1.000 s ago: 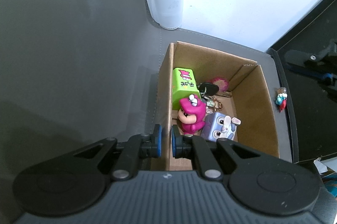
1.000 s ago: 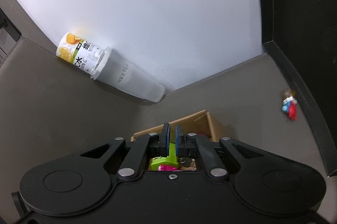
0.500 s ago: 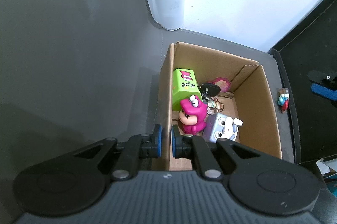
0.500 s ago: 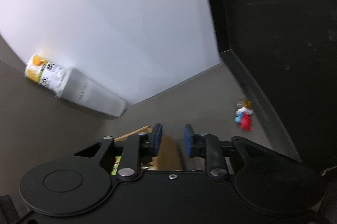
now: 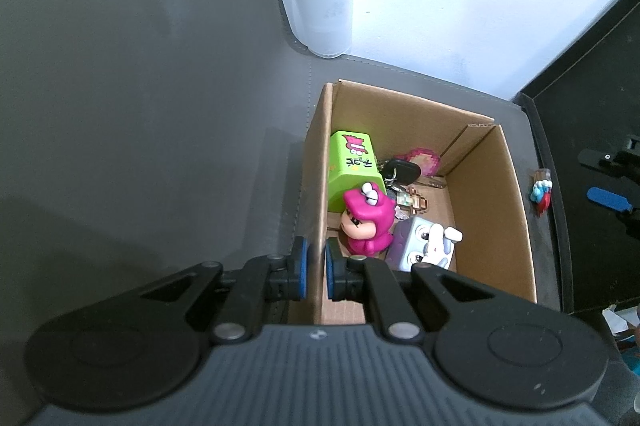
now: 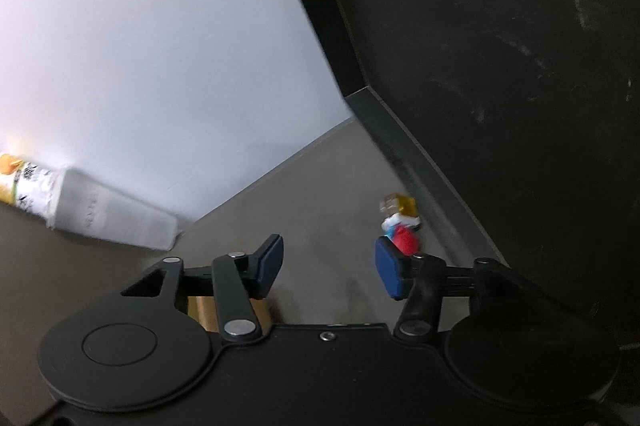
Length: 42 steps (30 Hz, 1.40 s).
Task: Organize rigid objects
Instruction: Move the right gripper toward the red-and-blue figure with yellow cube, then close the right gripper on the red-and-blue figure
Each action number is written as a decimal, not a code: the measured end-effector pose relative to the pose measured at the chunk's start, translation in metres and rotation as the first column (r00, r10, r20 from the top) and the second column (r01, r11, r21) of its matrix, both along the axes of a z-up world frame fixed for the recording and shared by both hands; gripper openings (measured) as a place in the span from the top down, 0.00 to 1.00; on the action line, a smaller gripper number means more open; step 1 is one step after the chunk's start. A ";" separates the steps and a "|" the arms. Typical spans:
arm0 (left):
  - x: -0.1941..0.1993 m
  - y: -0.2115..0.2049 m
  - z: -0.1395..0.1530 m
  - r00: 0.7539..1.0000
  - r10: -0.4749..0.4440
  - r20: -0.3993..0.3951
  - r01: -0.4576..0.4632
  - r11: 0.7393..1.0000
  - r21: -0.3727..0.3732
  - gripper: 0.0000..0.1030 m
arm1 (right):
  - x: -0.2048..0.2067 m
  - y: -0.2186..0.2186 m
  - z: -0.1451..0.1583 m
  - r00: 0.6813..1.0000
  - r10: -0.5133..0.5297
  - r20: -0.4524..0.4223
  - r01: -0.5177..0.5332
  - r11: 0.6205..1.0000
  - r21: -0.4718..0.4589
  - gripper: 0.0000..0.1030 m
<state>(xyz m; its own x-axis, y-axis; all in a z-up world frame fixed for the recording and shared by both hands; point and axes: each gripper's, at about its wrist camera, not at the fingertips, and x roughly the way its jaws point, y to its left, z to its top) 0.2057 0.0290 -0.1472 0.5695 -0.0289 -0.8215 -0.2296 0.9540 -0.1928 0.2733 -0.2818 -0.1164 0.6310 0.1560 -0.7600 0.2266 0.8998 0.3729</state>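
Grey tabletop carries a small, light, stiff figurine, best taken at its red body by the wide-open, empty right hand-held gripper, while the box wall is pinched by the left hand-held gripper.

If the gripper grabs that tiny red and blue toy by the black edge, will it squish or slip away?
Probably no squish: the little figure looks like hard, glossy plastic. It seems very light, so a nudge from one pad of the open right gripper might slide it across the smooth grey mat. It lies beside the raised black edge, which could stop it.
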 end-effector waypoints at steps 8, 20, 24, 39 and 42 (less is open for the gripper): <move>0.001 -0.001 0.000 1.000 0.002 -0.001 -0.002 1.000 0.005 0.92 | 0.016 -0.006 -0.017 1.000 0.000 -0.026 -0.002 0.998 -0.060 0.42; 0.000 0.001 0.000 1.000 0.005 -0.006 -0.005 1.000 -0.002 0.92 | 0.045 0.007 -0.054 0.994 0.005 -0.105 -0.026 0.981 -0.194 0.53; 0.000 0.001 0.000 1.000 0.005 -0.005 -0.005 1.000 -0.001 0.92 | 0.049 0.011 -0.059 0.993 0.006 -0.117 -0.033 0.973 -0.230 0.60; 0.000 0.002 0.001 1.000 0.008 -0.006 -0.008 1.000 -0.011 0.92 | 0.048 0.015 -0.067 0.988 0.033 -0.153 -0.067 0.973 -0.220 0.71; 0.000 0.002 0.002 1.000 0.008 -0.005 -0.008 1.000 -0.009 0.92 | 0.042 0.014 -0.058 0.989 0.040 -0.140 -0.064 0.983 -0.170 0.71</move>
<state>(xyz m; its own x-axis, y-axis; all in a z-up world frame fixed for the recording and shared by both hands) 0.2061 0.0310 -0.1456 0.5656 -0.0322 -0.8241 -0.2378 0.9504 -0.2004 0.3156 -0.2683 -0.1742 0.5147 0.0443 -0.8562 0.2152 0.9600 0.1790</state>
